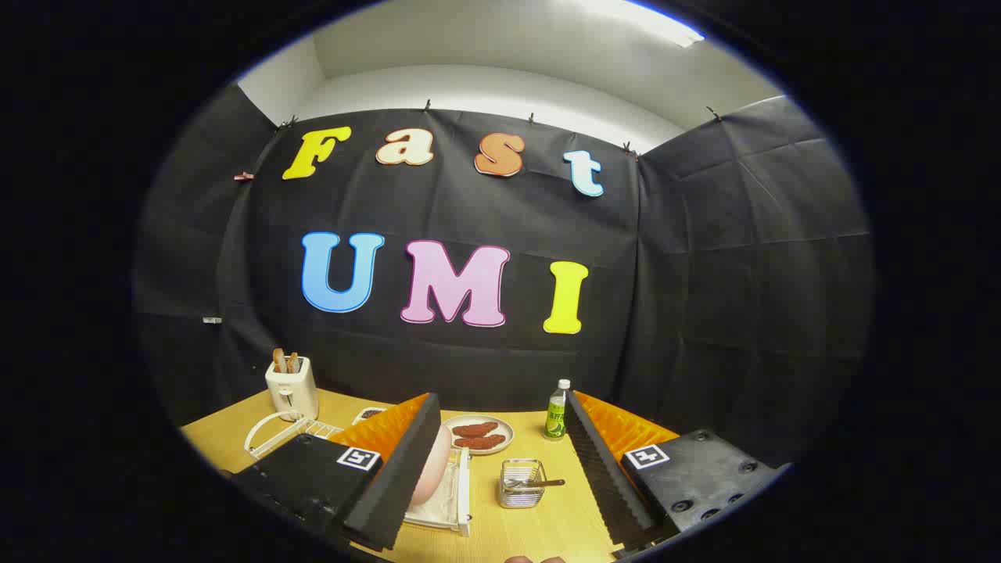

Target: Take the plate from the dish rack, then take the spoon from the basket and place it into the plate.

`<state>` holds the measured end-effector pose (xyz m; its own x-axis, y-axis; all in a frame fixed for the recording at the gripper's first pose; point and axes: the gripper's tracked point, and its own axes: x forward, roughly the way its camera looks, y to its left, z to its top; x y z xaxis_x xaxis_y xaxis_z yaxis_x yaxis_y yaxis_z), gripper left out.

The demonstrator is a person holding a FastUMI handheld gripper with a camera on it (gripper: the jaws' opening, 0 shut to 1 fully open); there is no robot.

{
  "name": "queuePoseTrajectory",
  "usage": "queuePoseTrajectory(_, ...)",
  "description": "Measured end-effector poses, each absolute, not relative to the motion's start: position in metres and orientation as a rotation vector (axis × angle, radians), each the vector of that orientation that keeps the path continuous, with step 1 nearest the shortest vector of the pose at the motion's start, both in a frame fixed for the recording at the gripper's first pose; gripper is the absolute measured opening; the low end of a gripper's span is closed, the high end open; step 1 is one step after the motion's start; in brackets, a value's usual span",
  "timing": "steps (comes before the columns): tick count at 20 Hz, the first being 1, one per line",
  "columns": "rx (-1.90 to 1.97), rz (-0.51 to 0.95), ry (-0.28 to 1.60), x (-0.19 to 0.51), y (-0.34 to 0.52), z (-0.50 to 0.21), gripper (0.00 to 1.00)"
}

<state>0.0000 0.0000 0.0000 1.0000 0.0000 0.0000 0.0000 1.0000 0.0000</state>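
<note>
Tool [500,477] fingers spread wide apart as I hold it, pink plate [432,473] in the dish rack [457,500] beside my left finger, spoon [539,483] in its basket [522,485] between them.

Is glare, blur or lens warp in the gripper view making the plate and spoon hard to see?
Gripper view: strong fisheye bending, so the table curves; a ceiling light glares overhead, away from the work. The pink plate in the dish rack is partly hidden behind one finger of the open tongs. The spoon in the wire basket looks sharp and evenly lit, between the fingers.
</note>
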Motion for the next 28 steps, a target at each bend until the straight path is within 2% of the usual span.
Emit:
queuePoseTrajectory(20,-0.034,0.037,0.110,0.003,0.025,-0.016,0.97)
queuePoseTrajectory(28,-0.064,0.112,0.306,0.045,0.052,-0.057,0.98)
